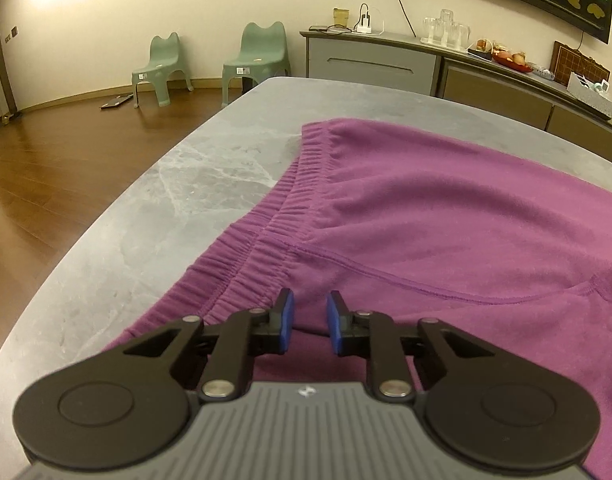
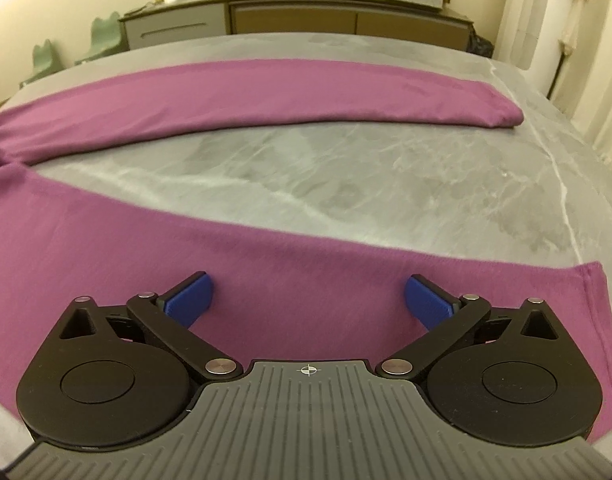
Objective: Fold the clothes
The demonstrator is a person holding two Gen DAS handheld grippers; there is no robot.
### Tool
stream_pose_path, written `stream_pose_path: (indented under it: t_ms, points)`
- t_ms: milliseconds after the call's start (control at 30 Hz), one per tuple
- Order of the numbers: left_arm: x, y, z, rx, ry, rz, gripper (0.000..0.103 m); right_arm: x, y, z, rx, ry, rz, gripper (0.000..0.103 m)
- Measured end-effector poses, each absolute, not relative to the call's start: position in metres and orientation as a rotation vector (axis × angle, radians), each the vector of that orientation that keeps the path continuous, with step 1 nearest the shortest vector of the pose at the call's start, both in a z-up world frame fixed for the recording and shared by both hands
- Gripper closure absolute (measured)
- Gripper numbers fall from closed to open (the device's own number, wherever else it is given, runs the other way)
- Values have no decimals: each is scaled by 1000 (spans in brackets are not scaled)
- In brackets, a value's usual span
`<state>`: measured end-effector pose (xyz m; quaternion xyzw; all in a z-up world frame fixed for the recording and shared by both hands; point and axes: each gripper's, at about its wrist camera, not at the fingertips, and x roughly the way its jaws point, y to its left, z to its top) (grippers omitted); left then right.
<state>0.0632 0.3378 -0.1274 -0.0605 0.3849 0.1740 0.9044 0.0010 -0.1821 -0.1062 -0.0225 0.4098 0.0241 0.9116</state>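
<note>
Grey marble table (image 2: 345, 184), wooden floor, sideboard (image 1: 385, 60) at wall | left gripper (image 1: 309, 312): blue pads slightly parted, empty, above waistband (image 1: 266, 236) of purple trousers (image 1: 445, 220) spread flat | right gripper (image 2: 307, 300): spread wide, over near leg (image 2: 186, 248); far leg (image 2: 266, 92) lies apart.

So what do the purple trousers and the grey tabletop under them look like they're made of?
The purple trousers look like soft, matte fleece or sweatshirt knit: fuzzy surface, gathered elastic waistband, stitched seams. The grey tabletop looks like marble or sintered stone with a smooth, low sheen: pale veins run across it. Real stone or printed slab, I cannot tell.
</note>
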Motion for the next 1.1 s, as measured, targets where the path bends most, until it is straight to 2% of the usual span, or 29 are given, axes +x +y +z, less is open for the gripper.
stream_pose_path:
  t_ms: [67, 133, 167, 200, 267, 367, 500, 600, 667, 733, 800, 833, 867, 967, 1033, 1100]
  points:
    - [64, 339, -127, -138, 793, 362, 85, 6, -185, -106, -43, 840, 45, 1]
    - [58, 339, -123, -152, 790, 363, 84, 8, -188, -102, -36, 839, 31, 12]
    - [52, 338, -120, -153, 781, 357, 84, 5, -189, -98, -23, 834, 25, 25]
    - [45, 337, -117, -153, 775, 348, 84, 0, -191, -92, -11, 826, 9, 27]
    - [33, 338, -117, -146, 775, 327, 81, -14, -196, -84, 20, 822, 6, 23]
    - [24, 351, -128, -150, 790, 326, 81, -16, -200, -91, 6, 895, -15, 23]
    - [26, 352, -127, -119, 799, 338, 81, -1, -204, -99, -20, 912, -34, 8]
    - [28, 351, -126, -110, 804, 351, 81, 15, -214, -101, -13, 907, -39, 2]
    - [24, 347, -125, -102, 811, 354, 81, 21, -221, -99, -13, 916, -42, 6]
    - [18, 344, -125, -74, 808, 349, 81, 17, -229, -91, -7, 921, -51, 20]
    - [15, 347, -126, -68, 802, 339, 81, 8, -244, -86, -12, 919, -84, 20]
    - [16, 348, -125, -76, 807, 338, 81, 10, -253, -90, -1, 944, -96, 18]
    - [20, 350, -121, -90, 824, 344, 81, 12, -262, -93, 10, 969, -108, 11]
    - [29, 347, -104, -101, 832, 331, 82, 25, -273, -85, -60, 998, -64, 14]
    - [40, 341, -85, -73, 800, 283, 76, 35, -281, -70, -95, 976, -75, 16]
    - [65, 336, -69, -9, 772, 250, 57, 60, -294, -52, -95, 938, -78, 14]
